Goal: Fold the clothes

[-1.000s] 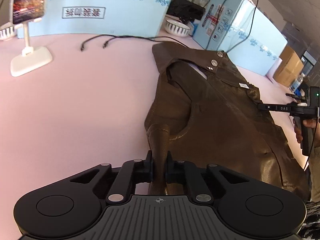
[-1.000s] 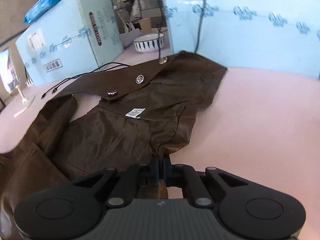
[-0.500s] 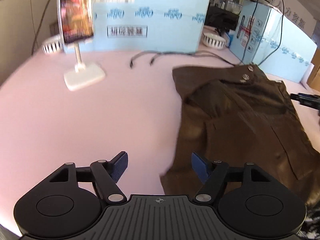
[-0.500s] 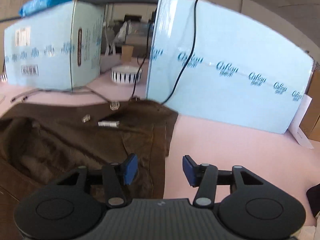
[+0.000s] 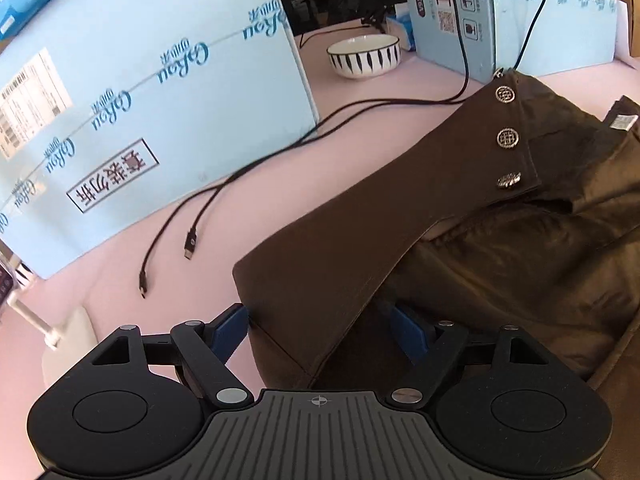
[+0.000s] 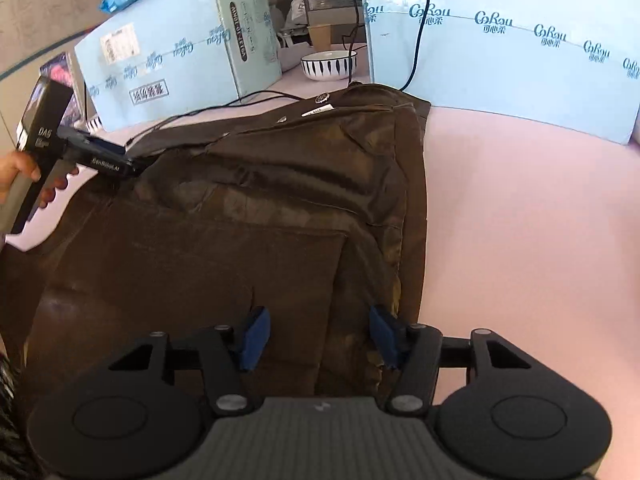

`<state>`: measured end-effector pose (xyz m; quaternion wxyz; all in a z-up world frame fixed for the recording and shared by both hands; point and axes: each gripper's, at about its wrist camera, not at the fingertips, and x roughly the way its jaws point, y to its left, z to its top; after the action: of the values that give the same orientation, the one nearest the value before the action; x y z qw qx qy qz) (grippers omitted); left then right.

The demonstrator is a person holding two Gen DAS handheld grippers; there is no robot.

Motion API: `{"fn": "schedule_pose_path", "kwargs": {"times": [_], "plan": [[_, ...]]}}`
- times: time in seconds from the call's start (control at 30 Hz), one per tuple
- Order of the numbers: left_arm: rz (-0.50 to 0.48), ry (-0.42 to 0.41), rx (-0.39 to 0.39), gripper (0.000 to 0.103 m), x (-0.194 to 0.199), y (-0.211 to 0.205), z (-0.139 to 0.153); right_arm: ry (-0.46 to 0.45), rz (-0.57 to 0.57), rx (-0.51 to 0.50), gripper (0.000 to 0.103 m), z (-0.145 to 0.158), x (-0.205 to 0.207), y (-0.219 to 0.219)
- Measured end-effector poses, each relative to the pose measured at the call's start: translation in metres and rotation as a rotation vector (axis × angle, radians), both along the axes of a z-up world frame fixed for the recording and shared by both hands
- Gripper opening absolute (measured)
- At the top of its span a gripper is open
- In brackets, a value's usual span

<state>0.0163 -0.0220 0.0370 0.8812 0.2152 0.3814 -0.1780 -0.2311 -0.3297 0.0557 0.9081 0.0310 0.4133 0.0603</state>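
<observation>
A pale pink table [image 6: 520,208] fills both views, walled at the back by light blue printed boxes [image 5: 132,92], with office clutter behind them.

A brown jacket [image 6: 248,216] lies spread flat on the table, directly in front of both tongs. In the left wrist view, the left tongs [image 5: 320,330] stand wide open with the blue pads [image 5: 228,330] apart, and a flat panel of the jacket [image 5: 400,216] runs in between them; whether a pad touches the cloth cannot be told. They grip nothing. Past that panel, three metal buttons [image 5: 507,137] sit in a row along its far edge, and the darker shiny lining bunches to the right of the tongs. To the left of the tongs, two black cables [image 5: 248,176] trail over the table with their plug ends loose. Farther off, straight ahead, a white bowl [image 5: 364,55] with black stripes stands on the table; what it holds cannot be seen.

In the right wrist view, the right tongs [image 6: 318,334] are also wide open over the near hem of the jacket, holding nothing. The bare table lies just to their right. Far to the left, the other tool's tip [image 6: 100,158] meets the jacket's edge, a hand [image 6: 24,178] around its handle. The bowl [image 6: 329,65] sits beyond the collar, between two boxes.
</observation>
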Motion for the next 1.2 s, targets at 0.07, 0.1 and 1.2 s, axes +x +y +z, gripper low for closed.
{"fn": "schedule_pose_path", "kwargs": {"times": [0.07,0.1,1.2], "plan": [[-0.008,0.017,-0.028,0.08,-0.004,0.01,0.002,-0.036,0.006,-0.01,0.064,0.014,0.0,-0.005],[-0.009,0.026,-0.036,0.08,-0.004,0.013,0.003,-0.11,-0.01,-0.015,0.072,0.023,0.006,-0.01],[-0.224,-0.346,0.255,0.081,0.001,-0.065,0.005,-0.603,-0.239,-0.118,0.078,0.031,0.055,-0.032]]}}
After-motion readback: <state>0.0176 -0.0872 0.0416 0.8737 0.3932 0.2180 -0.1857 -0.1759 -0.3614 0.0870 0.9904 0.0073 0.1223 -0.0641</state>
